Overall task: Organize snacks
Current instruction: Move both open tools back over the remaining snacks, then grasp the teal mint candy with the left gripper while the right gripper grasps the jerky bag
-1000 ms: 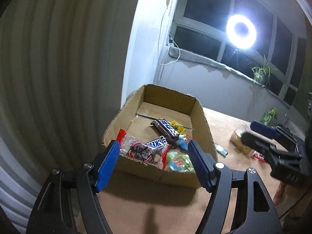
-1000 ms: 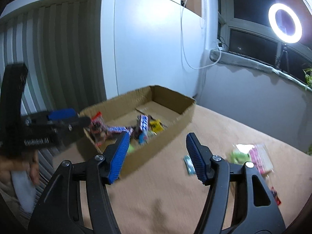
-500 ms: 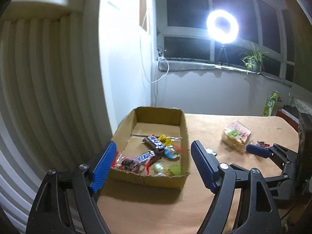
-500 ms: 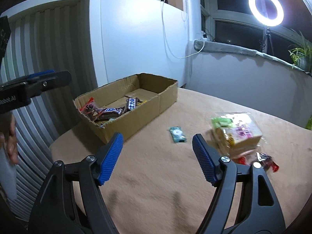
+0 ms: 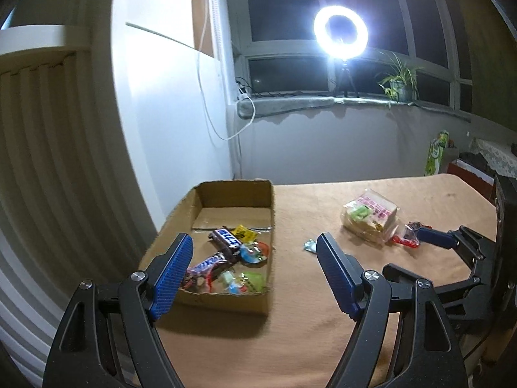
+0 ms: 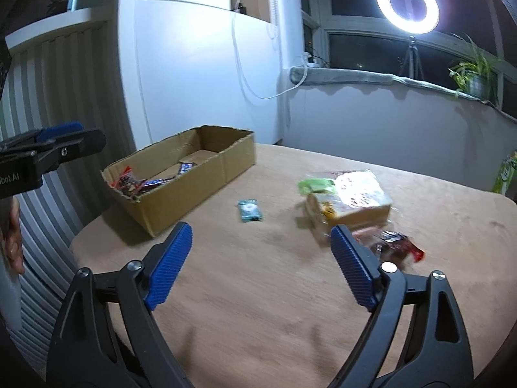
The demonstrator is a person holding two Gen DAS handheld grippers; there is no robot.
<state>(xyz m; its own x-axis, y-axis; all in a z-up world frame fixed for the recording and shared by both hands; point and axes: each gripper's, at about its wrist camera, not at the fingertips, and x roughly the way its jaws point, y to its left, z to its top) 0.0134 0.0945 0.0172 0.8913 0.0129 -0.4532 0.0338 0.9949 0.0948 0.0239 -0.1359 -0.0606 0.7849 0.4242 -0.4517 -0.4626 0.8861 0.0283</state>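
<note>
An open cardboard box (image 5: 269, 207) (image 6: 194, 190) on the tan table holds several wrapped snacks, among them a Snickers bar (image 5: 226, 237). On the table lie a small green packet (image 6: 249, 210) (image 5: 309, 244), a clear bag of snacks (image 6: 349, 199) (image 5: 370, 215) and a red-wrapped candy (image 6: 399, 245) (image 5: 408, 236). My left gripper (image 5: 253, 273) is open and empty, held back in front of the box. My right gripper (image 6: 260, 263) is open and empty, above the table near the green packet and bag.
The tan table (image 6: 258, 307) has a rounded edge at left and front. A white cabinet (image 6: 194, 64) and ribbed wall stand behind the box. A ring light (image 5: 341, 32) and a plant (image 5: 399, 80) sit by the window. A green carton (image 5: 436, 155) stands at far right.
Both grippers have pulled back from the box and swung right, bringing the loose snacks on the table into view. Both stay open and empty.
</note>
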